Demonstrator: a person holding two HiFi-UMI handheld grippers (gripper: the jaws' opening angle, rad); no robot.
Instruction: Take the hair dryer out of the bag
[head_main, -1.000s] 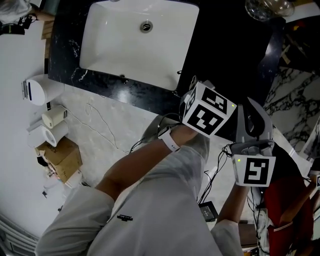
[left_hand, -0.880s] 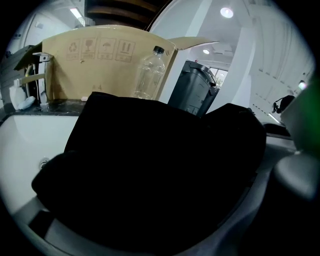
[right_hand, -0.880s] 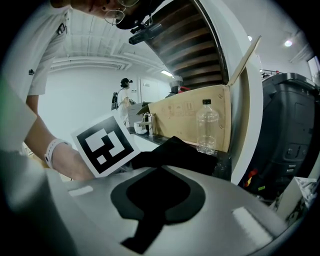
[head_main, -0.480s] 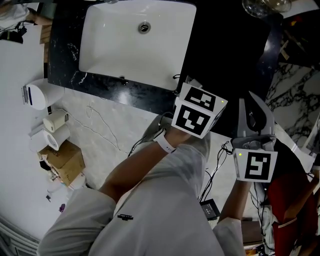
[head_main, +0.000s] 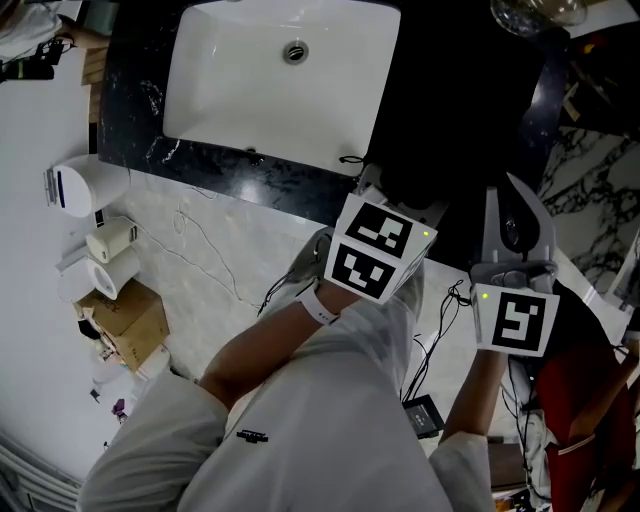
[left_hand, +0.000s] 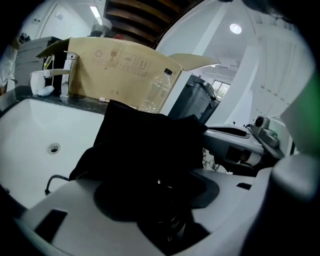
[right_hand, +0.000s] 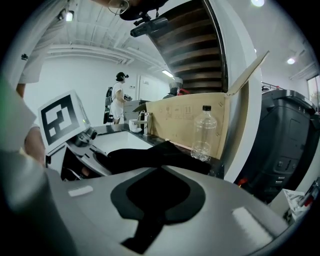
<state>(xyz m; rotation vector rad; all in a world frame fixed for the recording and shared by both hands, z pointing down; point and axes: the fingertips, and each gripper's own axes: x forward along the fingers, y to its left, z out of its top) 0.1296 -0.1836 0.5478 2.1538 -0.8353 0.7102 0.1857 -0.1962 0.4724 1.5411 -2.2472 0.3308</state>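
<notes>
The black bag (left_hand: 150, 145) lies on the dark counter to the right of the sink, and shows too as a black heap (right_hand: 150, 152) in the right gripper view. My left gripper (head_main: 395, 205) points into it. Its jaws (left_hand: 160, 200) have just been closing, and a dark round thing fills the gap between them: the hair dryer (left_hand: 167, 225), with little detail showing. My right gripper (head_main: 515, 215) sits at the bag's right side. It (right_hand: 157, 192) is shut on a fold of the black bag cloth.
A white sink (head_main: 280, 110) is set into the black counter, with a faucet (left_hand: 67, 75) behind it. A cardboard sheet (left_hand: 125, 70), a clear plastic bottle (right_hand: 204, 132) and a dark bin (left_hand: 197, 102) stand behind the bag. Toilet rolls (head_main: 105, 255), a small box (head_main: 125, 315) and cables lie on the floor.
In the head view my left gripper has drawn back from the counter toward me, down and to the left. The right gripper has stayed in place.
</notes>
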